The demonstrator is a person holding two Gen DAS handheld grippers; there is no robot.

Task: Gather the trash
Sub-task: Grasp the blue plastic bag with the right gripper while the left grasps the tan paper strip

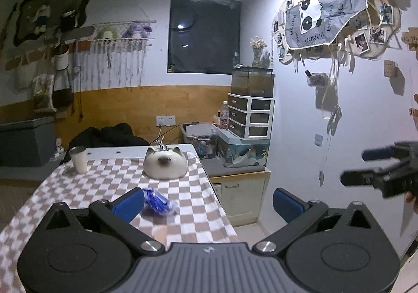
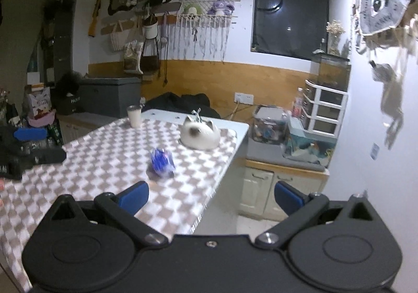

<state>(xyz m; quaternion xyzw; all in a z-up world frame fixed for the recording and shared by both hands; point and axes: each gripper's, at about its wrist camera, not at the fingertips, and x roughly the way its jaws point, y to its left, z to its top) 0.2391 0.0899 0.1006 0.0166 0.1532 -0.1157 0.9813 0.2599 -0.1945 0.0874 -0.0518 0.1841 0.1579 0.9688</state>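
Observation:
A crumpled blue wrapper (image 1: 156,201) lies on the checkered tablecloth (image 1: 104,183), just right of my left gripper's left fingertip. My left gripper (image 1: 207,203) is open with nothing between its blue pads. The right wrist view shows the same wrapper (image 2: 162,159) further ahead on the tablecloth (image 2: 104,152). My right gripper (image 2: 211,197) is open and empty, hovering over the table's right edge. The right gripper (image 1: 365,166) also appears at the right edge of the left wrist view, its jaws apart. The left gripper (image 2: 39,144) shows at the left edge of the right wrist view.
A cat-shaped white bowl (image 1: 165,163) and a white cup (image 1: 78,159) stand at the far end of the table. Beyond the right table edge are a low cabinet (image 1: 240,186) with a fish tank and plastic drawers (image 1: 249,115). Dark clothing lies behind the table.

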